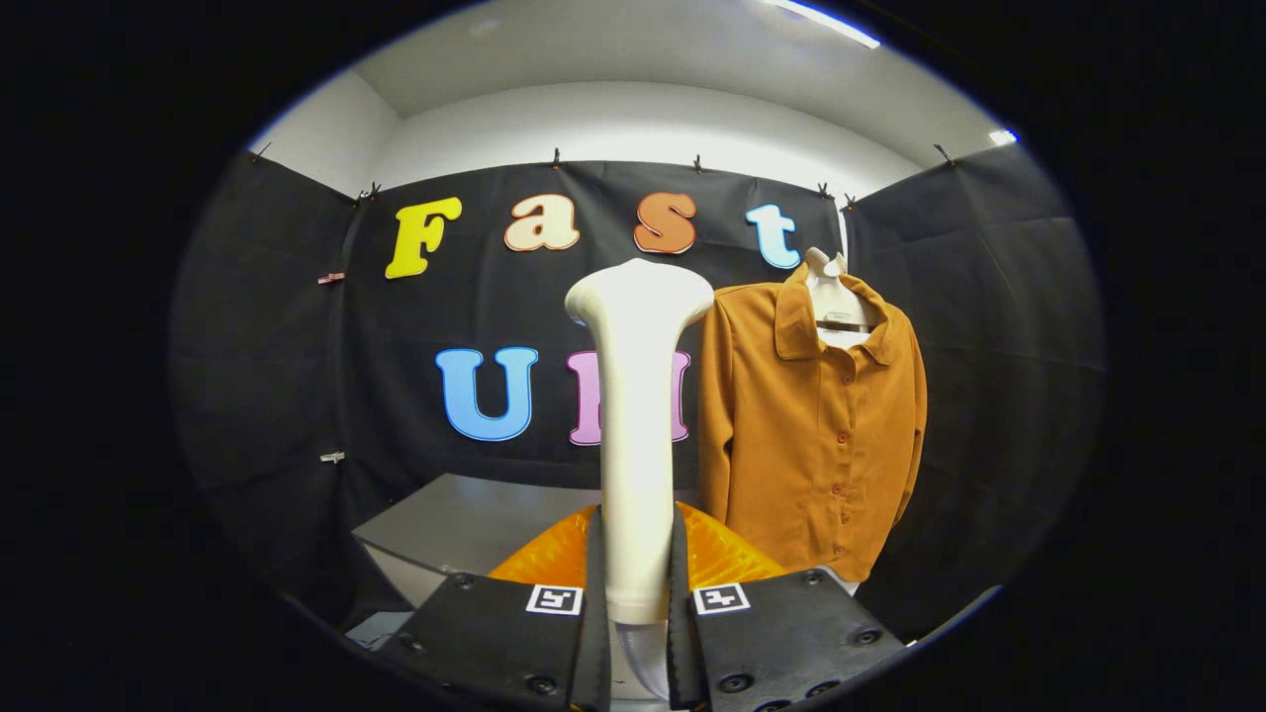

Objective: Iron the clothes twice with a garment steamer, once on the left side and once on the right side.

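The white garment steamer (pixel 638 425) stands upright between the two fingers of the tool (pixel 636 633), which pinch its handle from both sides; its flared head rises well above them. Just beside the steamer's head, to its right and farther back, an orange-brown button-up shirt (pixel 811 435) hangs on a pale hanger (pixel 836 297) against the black booth wall, its front facing the tool, collar open, buttons closed. Beyond the fingers a grey desk (pixel 465 524) shows, its near corner pointing left of the steamer.
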`<state>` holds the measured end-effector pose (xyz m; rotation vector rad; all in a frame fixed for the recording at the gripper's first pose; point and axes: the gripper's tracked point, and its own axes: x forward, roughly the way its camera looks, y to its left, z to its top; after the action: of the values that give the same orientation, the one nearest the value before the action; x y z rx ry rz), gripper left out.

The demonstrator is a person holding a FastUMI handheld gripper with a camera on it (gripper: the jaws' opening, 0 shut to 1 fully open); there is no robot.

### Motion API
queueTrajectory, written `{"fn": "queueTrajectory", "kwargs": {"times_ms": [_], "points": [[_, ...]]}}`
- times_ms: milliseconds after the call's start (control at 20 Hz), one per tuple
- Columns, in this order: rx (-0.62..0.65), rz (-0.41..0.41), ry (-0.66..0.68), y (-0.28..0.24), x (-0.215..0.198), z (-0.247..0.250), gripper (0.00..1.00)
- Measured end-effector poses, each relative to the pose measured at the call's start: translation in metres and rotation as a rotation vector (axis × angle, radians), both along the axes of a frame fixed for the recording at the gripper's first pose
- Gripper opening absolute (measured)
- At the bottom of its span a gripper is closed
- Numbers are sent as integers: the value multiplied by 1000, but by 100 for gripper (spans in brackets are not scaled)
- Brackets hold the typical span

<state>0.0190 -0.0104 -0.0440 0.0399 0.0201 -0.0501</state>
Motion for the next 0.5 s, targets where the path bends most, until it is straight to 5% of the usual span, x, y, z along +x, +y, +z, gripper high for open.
{"fn": "queueTrajectory", "kwargs": {"times_ms": [500], "points": [[46, -30, 10, 10, 23, -14, 26]]}}
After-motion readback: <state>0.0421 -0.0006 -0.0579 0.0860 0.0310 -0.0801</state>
